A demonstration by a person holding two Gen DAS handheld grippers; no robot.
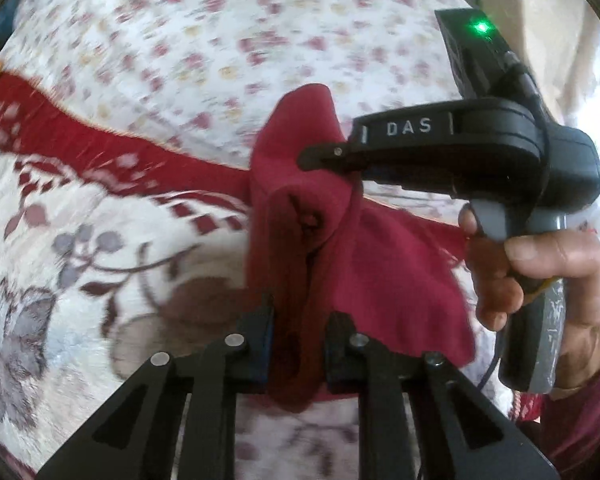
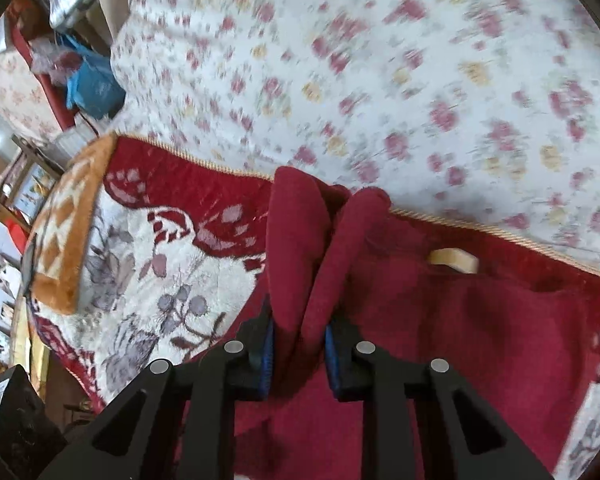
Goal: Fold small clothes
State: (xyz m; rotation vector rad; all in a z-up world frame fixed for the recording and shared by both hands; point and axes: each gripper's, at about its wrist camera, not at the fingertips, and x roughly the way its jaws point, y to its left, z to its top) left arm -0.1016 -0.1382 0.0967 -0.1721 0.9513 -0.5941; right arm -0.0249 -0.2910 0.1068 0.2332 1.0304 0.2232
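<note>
A small dark red garment (image 1: 320,248) hangs bunched between both grippers above a bed. My left gripper (image 1: 298,344) is shut on its lower edge, the cloth pinched between the blue pads. The right gripper (image 1: 320,154), a black tool held in a hand, comes in from the right and grips the garment's upper part. In the right wrist view the right gripper (image 2: 298,344) is shut on a thick fold of the same red garment (image 2: 300,240), which rises upward from the pads.
Below lies a plush blanket (image 1: 80,260) with red border and grey flowers, and a white floral quilt (image 2: 380,60) beyond it. A blue bag (image 2: 94,88) and clutter sit past the bed's far left edge. The views are motion-blurred.
</note>
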